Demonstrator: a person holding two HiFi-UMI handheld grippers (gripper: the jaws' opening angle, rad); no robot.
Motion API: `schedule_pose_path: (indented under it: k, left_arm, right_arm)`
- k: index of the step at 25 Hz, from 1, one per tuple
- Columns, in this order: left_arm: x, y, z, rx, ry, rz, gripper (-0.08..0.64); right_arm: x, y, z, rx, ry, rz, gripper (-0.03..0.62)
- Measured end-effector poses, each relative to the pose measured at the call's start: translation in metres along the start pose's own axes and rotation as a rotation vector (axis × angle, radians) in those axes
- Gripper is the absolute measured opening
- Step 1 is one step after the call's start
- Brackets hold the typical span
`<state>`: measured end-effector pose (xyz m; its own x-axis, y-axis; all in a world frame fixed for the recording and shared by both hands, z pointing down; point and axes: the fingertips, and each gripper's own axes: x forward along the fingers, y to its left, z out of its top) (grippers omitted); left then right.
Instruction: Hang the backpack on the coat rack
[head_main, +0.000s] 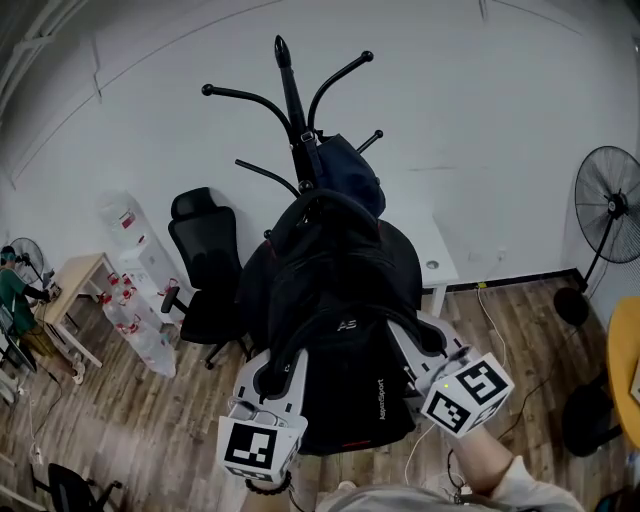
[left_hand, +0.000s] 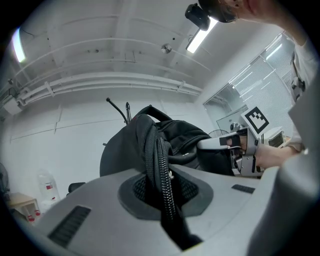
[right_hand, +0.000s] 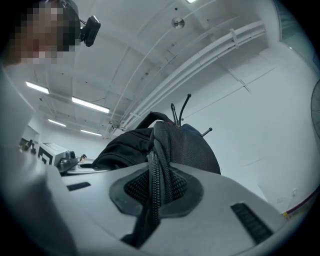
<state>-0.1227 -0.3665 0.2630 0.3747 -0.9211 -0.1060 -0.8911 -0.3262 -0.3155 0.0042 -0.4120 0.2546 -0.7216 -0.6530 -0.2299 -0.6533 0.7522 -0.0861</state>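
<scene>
Holding the backpack (head_main: 345, 330) up in front of the coat rack (head_main: 292, 100), I have both tools clamped on it. The left gripper (head_main: 272, 378) has its jaws pressed onto the zippered seam on one side, and the right gripper (head_main: 428, 345) pinches the matching seam on the other. Each gripper view shows zip and fabric squeezed between the pads. The backpack hangs in the air between the two grippers. Its top handle (head_main: 325, 200) arches upward below the rack's curved hooks, close to a dark blue bag (head_main: 352, 170) already hung on the post.

Recommended procedure, as I judge it:
1. Raise both sides evenly, so the handle is uppermost and its loop open.
2. Select a free hook (head_main: 245, 95), clear of the blue bag.
3. Carry the loop above the hook tip, then lower until it seats.
4. Release neither grip until the hook bears the weight.

Caution: a sideways push may tip the rack.
</scene>
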Motion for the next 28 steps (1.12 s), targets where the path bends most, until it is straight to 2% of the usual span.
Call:
schedule_pose_path:
  k: [4, 14, 28]
  left_arm:
    - [0.007, 0.014, 0.01, -0.012, -0.004, 0.01, 0.035]
    - [0.032, 0.045, -0.012, -0.067, -0.011, -0.002, 0.035]
    - [0.077, 0.072, -0.055, -0.118, 0.021, -0.046, 0.035]
  right_arm:
    - [0.012, -0.002, 0.008, -0.011, -0.007, -0.013, 0.031]
    - [0.048, -0.015, -0.007, 0.028, 0.005, -0.062, 0.031]
    - [0.089, -0.046, -0.04, 0.027, 0.057, -0.128, 0.032]
